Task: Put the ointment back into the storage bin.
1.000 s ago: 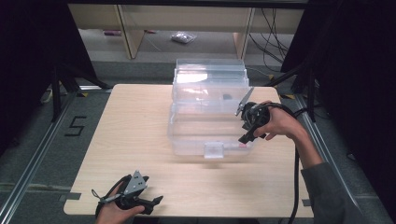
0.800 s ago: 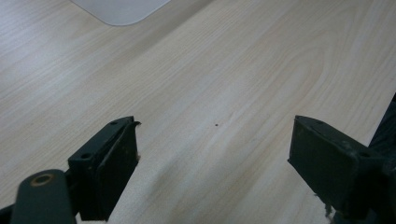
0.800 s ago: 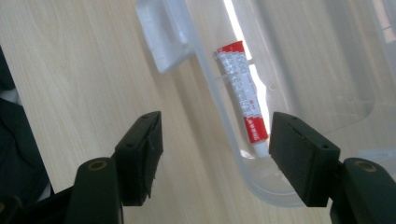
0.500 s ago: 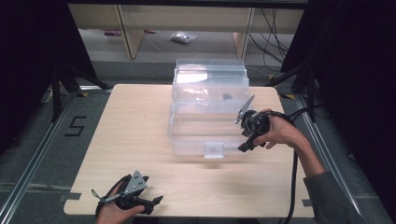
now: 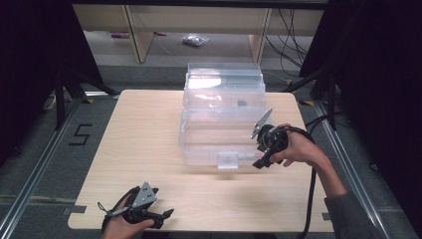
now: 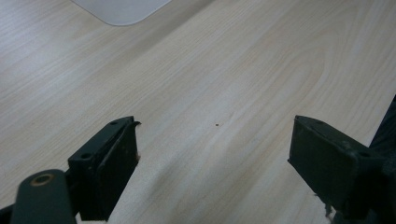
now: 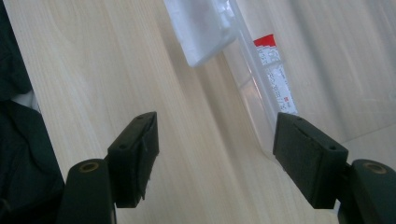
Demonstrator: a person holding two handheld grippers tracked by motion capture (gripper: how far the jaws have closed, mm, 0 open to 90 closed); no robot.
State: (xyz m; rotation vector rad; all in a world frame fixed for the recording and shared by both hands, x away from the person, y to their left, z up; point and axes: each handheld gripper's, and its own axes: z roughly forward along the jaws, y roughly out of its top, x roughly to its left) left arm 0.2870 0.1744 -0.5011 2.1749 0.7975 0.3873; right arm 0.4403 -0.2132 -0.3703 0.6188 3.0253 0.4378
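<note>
Tabletop [image 5: 149,139]: pale wood, carrying one clear plastic box [image 5: 223,119] toward its far middle. The box's long axis runs away from the person, front wall facing them, with a small clear latch [image 5: 228,160] at the middle of its lower front edge.

Right gripper [image 5: 263,158]: at the box's front right corner, much the nearer of the two. Fingers [image 7: 135,156] spread wide, holding nothing. In the right gripper view the box's clear edge with a red-and-white label [image 7: 275,79] runs up just inside the right-hand finger, touching or nearly so; I can't tell which. The latch [image 7: 205,32] lies ahead of the fingers and between them.

Left gripper [image 5: 161,216]: low at the near edge of the tabletop, well apart from the box, fingers [image 6: 107,168] spread, bare wood between them.

Judgement: the next move turns on the latch lying forward of the right fingers, along the front wall.
</note>
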